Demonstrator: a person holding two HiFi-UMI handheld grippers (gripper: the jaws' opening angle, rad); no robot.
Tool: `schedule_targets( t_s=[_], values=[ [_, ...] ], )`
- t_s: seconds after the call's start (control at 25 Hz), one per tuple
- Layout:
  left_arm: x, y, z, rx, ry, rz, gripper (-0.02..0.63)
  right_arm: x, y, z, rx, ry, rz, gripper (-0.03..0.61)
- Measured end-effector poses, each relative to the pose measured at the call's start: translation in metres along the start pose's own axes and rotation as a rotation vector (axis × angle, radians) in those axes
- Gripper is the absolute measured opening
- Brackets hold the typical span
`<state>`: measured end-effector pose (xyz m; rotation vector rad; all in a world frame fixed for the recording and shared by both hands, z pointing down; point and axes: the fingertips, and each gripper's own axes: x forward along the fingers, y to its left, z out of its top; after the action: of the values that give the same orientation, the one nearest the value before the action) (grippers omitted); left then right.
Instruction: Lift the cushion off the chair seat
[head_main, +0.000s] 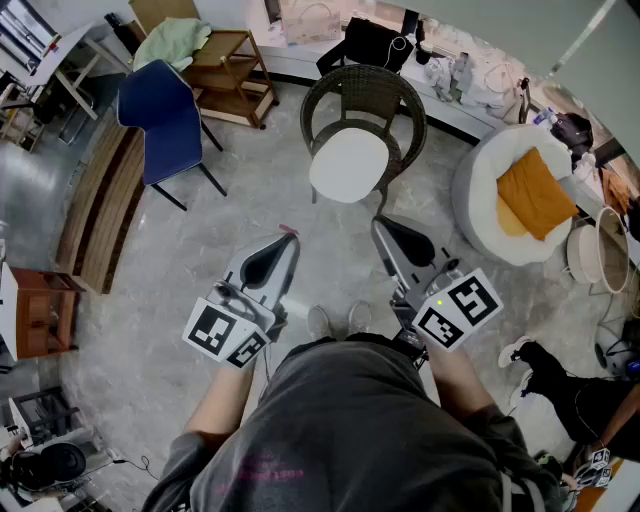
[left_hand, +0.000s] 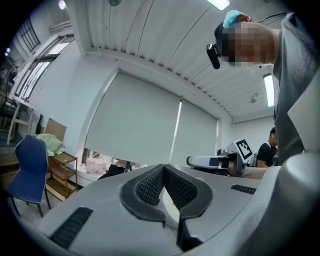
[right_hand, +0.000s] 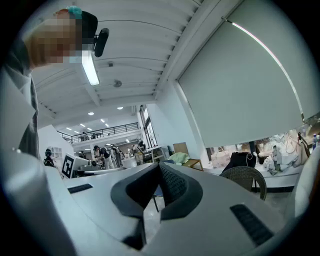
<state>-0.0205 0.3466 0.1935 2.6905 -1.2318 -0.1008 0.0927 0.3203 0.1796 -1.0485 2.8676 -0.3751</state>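
Cushion (head_main: 347, 167), white and round, lies flat on the seat of the wicker chair (head_main: 363, 82). It covers the seat nearly from edge to edge, with its front edge toward the person and the curved back wrapping its far side. Nothing rests on it and nothing touches it. The back closes off the far side, so the front edge and the two side edges near it are the open ways in. That is likely why the person stands square to the chair's front. The left gripper (head_main: 288, 233) and the right gripper (head_main: 381, 224) are held level, side by side in front of the person's body. Both point toward the chair across a strip of bare floor, well apart from the seat's front edge. Their spacing roughly matches the cushion's breadth, so each lines up with one side of it, which I read as a stance readied for a two-sided lift. Both claws are closed and empty: in each gripper view the ribbed pads meet at the tips with nothing pinched between them. The task looks not yet begun. The jaws would have to open and reach the seat edge before any grip. A soft flat pad would probably sag if taken from one side, which favours two holds.
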Motion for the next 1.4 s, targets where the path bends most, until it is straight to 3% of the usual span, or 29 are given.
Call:
schedule_targets(
  t_s=[0.28, 0.68, 1.12, 1.4],
  values=[
    [0.006, -0.019, -0.002, 0.001, 0.002, 0.007, 0.011, -0.017, 0.001, 0.005, 0.007, -0.023, 0.036, 0.014],
    [0.036, -0.033, -0.007, 0.005, -0.010, 0.063, 0.011, -0.040, -0.040, 0.005, 0.002, 0.003, 0.051, 0.015],
    [0.059, -0.020, -0.007, 0.010, -0.010, 0.078, 0.011, -0.034, -0.069, 0.006, 0.007, 0.000, 0.044, 0.014],
    [0.081, 0.015, -0.006, -0.004, -0.007, 0.073, 0.011, -0.006, -0.094, 0.007, 0.016, 0.016, 0.016, 0.015]
  ],
)
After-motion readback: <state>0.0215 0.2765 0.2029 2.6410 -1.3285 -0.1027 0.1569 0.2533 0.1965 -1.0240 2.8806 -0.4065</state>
